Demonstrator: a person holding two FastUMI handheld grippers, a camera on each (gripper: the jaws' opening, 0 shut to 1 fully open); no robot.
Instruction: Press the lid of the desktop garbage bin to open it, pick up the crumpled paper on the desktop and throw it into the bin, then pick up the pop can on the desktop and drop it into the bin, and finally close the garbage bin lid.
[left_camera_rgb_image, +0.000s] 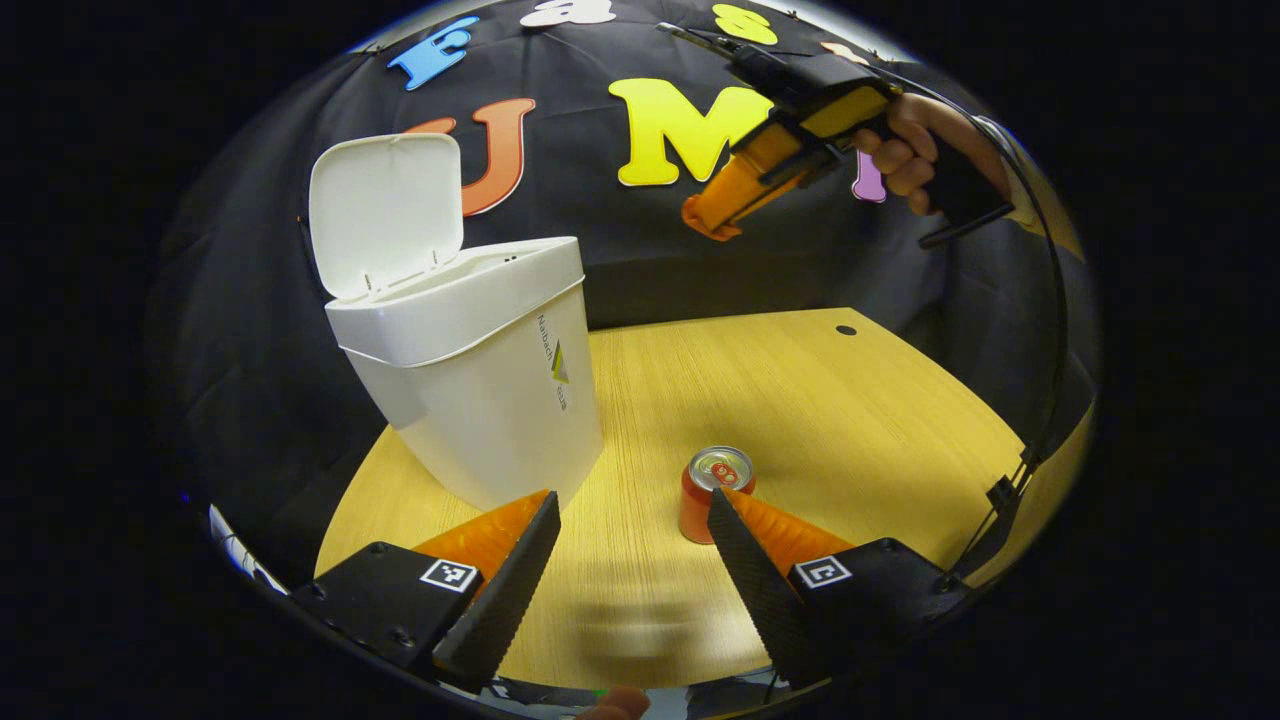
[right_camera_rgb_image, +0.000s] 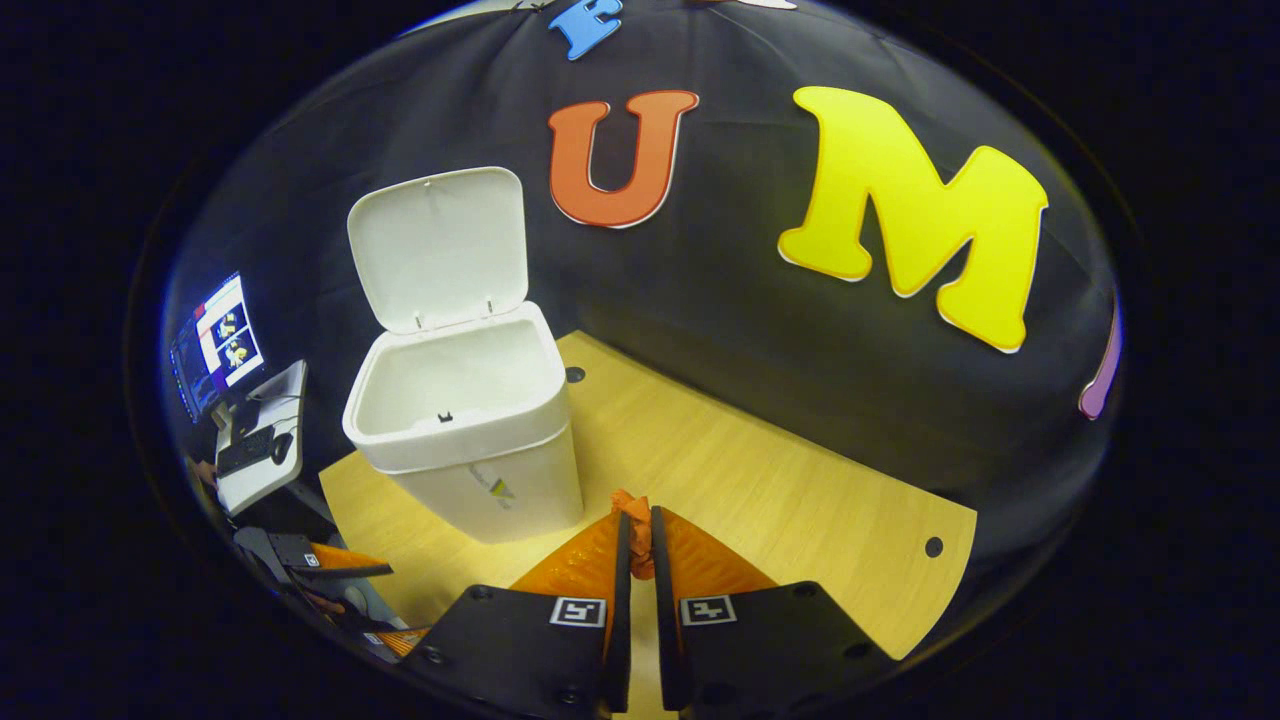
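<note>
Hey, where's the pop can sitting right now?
In the left gripper view the pop can stands upright on the wooden table, just right of the white bin, ahead between the open left tongs.

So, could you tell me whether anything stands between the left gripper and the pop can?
Nothing visible does. The left gripper is open, and the pop can stands upright just beyond its fingertips on bare table. The bin stands off to one side.
</note>
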